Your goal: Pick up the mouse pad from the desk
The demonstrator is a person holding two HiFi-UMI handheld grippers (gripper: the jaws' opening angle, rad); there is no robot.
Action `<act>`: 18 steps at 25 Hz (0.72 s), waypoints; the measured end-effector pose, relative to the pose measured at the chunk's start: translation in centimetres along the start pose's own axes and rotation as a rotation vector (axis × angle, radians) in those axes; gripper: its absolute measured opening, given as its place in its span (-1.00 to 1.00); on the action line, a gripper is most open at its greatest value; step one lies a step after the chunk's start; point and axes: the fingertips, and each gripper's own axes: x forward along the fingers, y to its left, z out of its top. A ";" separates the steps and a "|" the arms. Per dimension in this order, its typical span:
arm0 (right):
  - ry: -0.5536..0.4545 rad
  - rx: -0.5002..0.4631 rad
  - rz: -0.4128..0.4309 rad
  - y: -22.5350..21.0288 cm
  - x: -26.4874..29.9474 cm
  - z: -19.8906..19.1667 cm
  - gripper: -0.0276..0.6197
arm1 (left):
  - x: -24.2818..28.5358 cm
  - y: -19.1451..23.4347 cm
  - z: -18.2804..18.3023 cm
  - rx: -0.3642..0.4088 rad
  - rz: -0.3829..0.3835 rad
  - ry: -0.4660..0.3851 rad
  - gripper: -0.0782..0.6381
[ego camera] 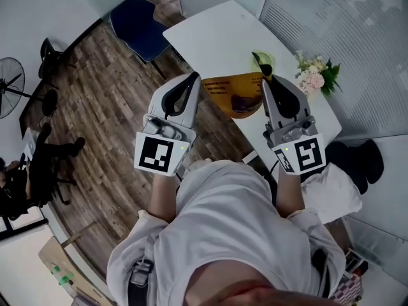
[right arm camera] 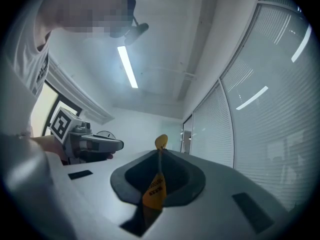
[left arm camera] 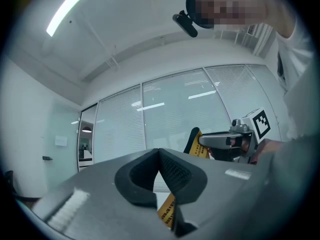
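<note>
The mouse pad (ego camera: 233, 95) is a yellow-orange sheet with dark print, held up in the air above the white desk (ego camera: 217, 37). In the head view it hangs between my two grippers. My left gripper (ego camera: 195, 78) pinches its left edge, and my right gripper (ego camera: 266, 81) pinches its right edge. In the left gripper view, the jaws of the left gripper (left arm camera: 159, 151) meet, with a strip of the mouse pad (left arm camera: 167, 207) caught between them. In the right gripper view, the right gripper (right arm camera: 160, 152) is likewise shut on the mouse pad (right arm camera: 155, 189), which stands on edge.
A bunch of pale pink flowers (ego camera: 316, 75) and a small green thing (ego camera: 262, 61) are on the desk's right part. A blue chair (ego camera: 137, 27) stands at the desk's far left, over wood flooring. A fan (ego camera: 9, 85) stands at the far left. Glass walls with blinds (left arm camera: 180, 109) lie ahead.
</note>
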 end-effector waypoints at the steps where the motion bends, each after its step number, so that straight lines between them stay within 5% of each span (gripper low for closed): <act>1: -0.005 -0.004 -0.009 0.8 0.1 0.4 -0.83 | -0.9 0.3 0.1 -0.009 -0.005 0.001 -0.81; 12: 0.099 0.009 -0.050 4.2 -0.6 -3.3 -0.83 | -3.8 -0.3 -5.7 -0.080 -0.113 0.123 -0.81; 18: 0.098 -0.023 -0.056 4.7 -0.8 -3.5 -0.83 | -4.3 0.7 -6.0 -0.055 -0.096 0.142 -0.81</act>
